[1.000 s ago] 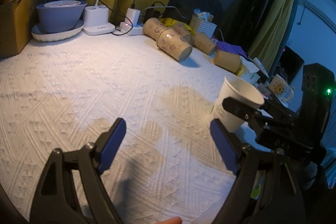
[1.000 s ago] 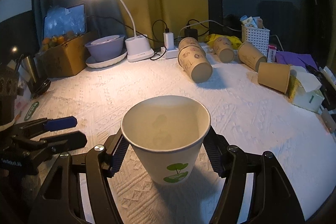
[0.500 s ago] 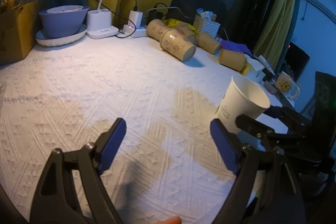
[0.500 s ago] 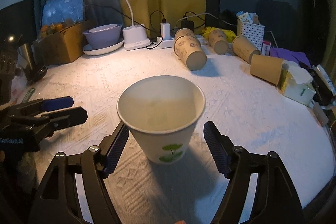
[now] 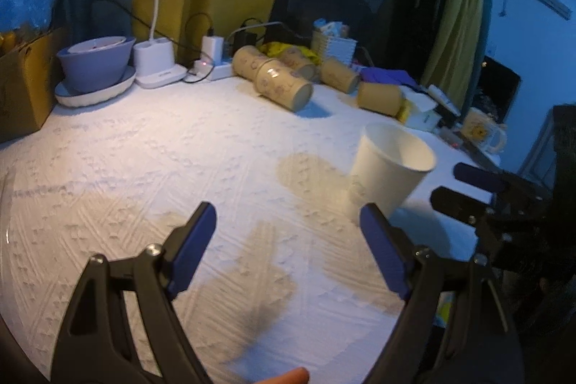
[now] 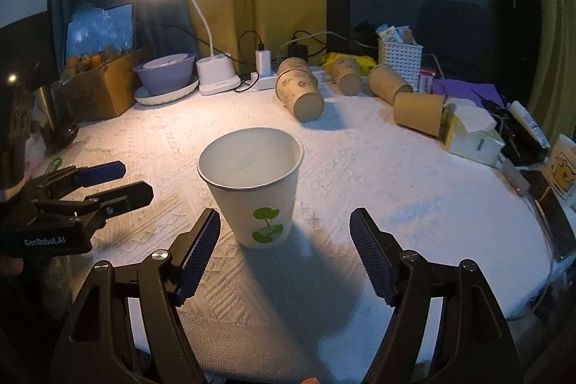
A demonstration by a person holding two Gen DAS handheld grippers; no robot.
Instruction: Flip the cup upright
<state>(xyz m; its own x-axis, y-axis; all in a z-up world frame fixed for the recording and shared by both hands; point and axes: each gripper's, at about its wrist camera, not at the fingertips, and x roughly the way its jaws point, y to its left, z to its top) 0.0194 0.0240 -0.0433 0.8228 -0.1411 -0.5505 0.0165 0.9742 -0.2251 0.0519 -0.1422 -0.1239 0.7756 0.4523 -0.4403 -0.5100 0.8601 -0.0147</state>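
Counter (image 6: 414,175), white embossed cloth cover. Desk lamp (image 6: 216,74), white, lit, at 11 o'clock. Purple bowl (image 6: 165,74) on white plate (image 6: 144,96), touching, at 10 o'clock. Cardboard box (image 6: 104,89) just beside the plate, further left. Wall charger (image 6: 262,60) in power strip (image 6: 266,81), 12 o'clock. Brown paper cups (image 6: 300,92), several, lying on their sides, 12 to 2 o'clock. White lattice basket (image 6: 399,60) behind them. Tissue pack (image 6: 471,132) at 2 o'clock. Printed mug (image 6: 561,168), right edge.

Open tablecloth (image 6: 378,168) around upright white cup (image 6: 252,189); brown cups (image 6: 302,92), lamp base (image 6: 217,74), bowl (image 6: 165,74) crowding far edge.
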